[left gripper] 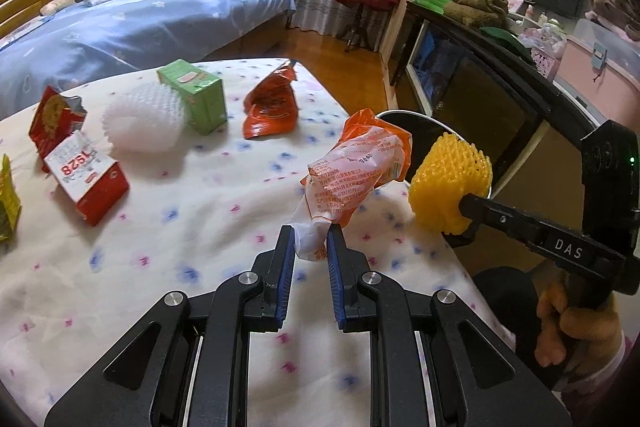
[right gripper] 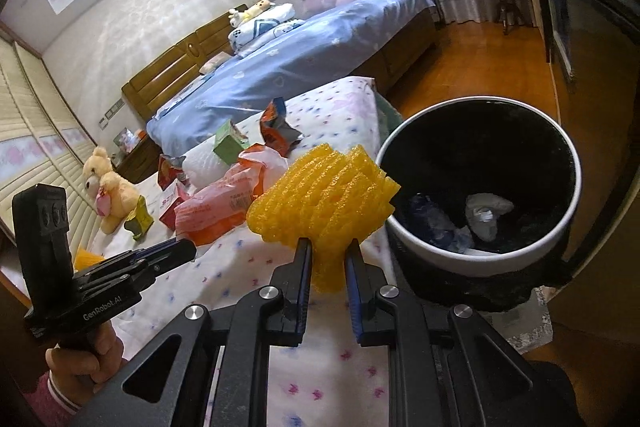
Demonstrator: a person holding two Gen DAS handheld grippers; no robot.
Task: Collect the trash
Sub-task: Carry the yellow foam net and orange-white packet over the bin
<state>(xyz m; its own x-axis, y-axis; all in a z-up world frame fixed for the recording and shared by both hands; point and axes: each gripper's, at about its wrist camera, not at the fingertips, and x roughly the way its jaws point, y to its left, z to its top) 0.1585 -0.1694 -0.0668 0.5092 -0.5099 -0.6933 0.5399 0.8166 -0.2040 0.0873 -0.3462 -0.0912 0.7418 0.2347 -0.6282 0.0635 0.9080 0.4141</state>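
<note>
Both pieces of trash are held up off the floral-sheeted table [left gripper: 160, 267], probably so they can be carried to the bin [right gripper: 480, 259] at the right of the right wrist frame. The left gripper [left gripper: 312, 243] pinches an orange plastic wrapper [left gripper: 356, 175] by its end. The right gripper [right gripper: 328, 259], nearly closed, clamps a yellow foam fruit net [right gripper: 320, 203] just beside the bin's rim. More wrappers and cartons lie at upper left.
</note>
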